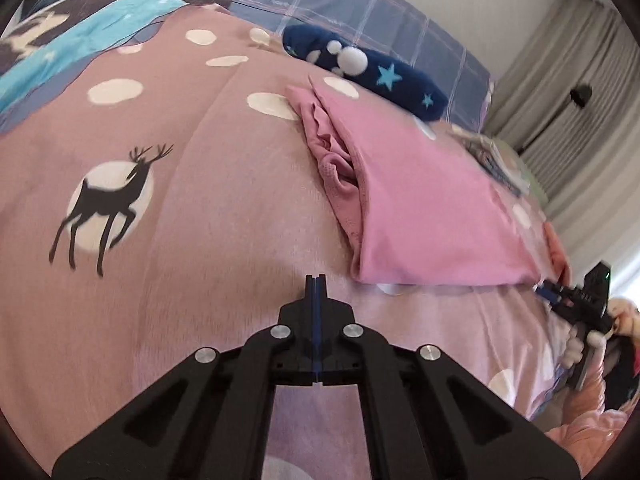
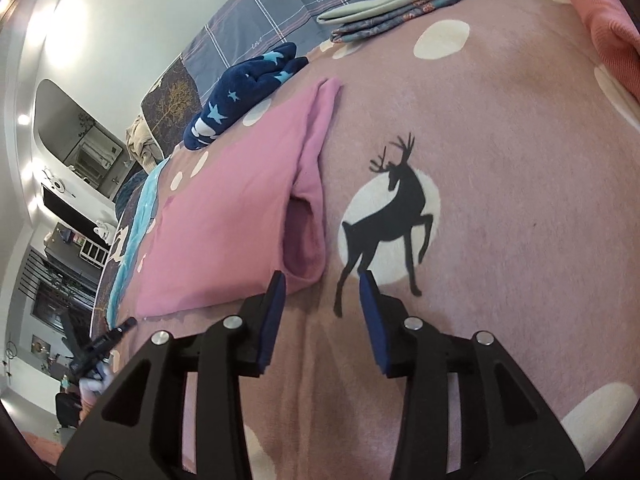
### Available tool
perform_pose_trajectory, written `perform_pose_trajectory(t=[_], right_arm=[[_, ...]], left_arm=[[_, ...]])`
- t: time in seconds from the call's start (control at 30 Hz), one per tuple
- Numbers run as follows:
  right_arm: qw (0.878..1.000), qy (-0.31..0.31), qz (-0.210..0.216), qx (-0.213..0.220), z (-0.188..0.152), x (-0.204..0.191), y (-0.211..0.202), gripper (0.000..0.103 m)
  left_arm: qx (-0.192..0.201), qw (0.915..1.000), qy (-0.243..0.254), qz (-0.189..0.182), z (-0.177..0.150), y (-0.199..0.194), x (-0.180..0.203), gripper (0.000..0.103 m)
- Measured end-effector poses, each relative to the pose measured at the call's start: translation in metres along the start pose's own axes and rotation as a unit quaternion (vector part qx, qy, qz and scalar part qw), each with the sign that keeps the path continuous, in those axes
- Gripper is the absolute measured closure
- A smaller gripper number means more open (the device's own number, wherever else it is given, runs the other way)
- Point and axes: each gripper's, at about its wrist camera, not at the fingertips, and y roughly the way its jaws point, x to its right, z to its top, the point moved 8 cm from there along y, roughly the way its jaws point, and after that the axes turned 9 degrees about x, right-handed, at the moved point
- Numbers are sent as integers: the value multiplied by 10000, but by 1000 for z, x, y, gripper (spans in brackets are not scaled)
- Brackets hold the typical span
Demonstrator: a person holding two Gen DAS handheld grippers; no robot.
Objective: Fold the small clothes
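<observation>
A small pink garment [image 1: 420, 200] lies folded flat on the pink deer-print bedspread [image 1: 192, 200]; it also shows in the right wrist view [image 2: 224, 216]. My left gripper [image 1: 315, 280] is shut and empty, hovering just short of the garment's near edge. My right gripper [image 2: 322, 280] is open and empty, its fingertips at the garment's near corner. The right gripper also shows in the left wrist view [image 1: 548, 292] at the garment's far right corner. The left gripper shows small in the right wrist view [image 2: 128, 324].
A navy star-print garment [image 1: 368, 68] lies beyond the pink one. A folded stack of grey and patterned clothes [image 2: 396, 8] sits further back. An orange-pink garment [image 2: 608, 32] lies at the right. A checked blue pillow [image 1: 360, 8] is at the bed's head.
</observation>
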Motion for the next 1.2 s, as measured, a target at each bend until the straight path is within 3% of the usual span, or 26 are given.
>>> perform_pose_trajectory(t=[0.2,0.27,0.33,0.4,0.53,0.67,0.77,0.93,0.97,1.0,1.03,1.07,1.1,1.13,1.2], right_arm=[[9995,-268,126,-55,-5,-16,-3,61],[9995,-241,198,-17,-5,-17,-2,60],[9996,-165,208,-1,-5,-15,1,58],[9998,-40,217,-9,-7,-10,4,58],[9996,-40,271,13,-9,-8,1,58],[9994,-131,316,86,-4,-6,-3,62],[9980,-255,561,153,0,-13,-4,62],[9948,-597,828,-31,3,-28,13,59],[9945,-574,872,-90,5,-30,19,62],[9943,-587,875,-140,4,-31,22,87],[9950,-701,691,-194,3,-30,28,101],[9956,-809,395,-261,2,-25,32,101],[9954,-876,139,-357,-3,-17,36,101],[9958,-797,264,-371,-5,-14,35,101],[9961,-588,510,-412,-6,-8,30,101]], left_arm=[[278,9970,359,-630,16,-8,60,97],[238,9943,585,-854,16,1,85,83],[-15,9938,748,-825,7,22,97,75],[-495,9936,905,-454,-14,49,89,75],[-405,9938,1003,-247,-18,49,89,76],[-331,9900,1320,-376,-11,42,120,76],[-315,9839,1590,-757,-10,46,162,76],[-647,9762,1857,-910,-23,92,211,75],[-751,9749,1862,-959,-29,101,221,75],[-828,9736,1871,-1010,-34,106,225,75],[-1045,9684,2026,-1013,-49,115,230,75],[-1114,9626,2318,-856,-62,120,232,74],[-925,9575,2621,-768,-69,119,235,74],[-880,9545,2744,-771,-72,115,237,74],[-1078,9576,2500,-948,-70,108,237,74]])
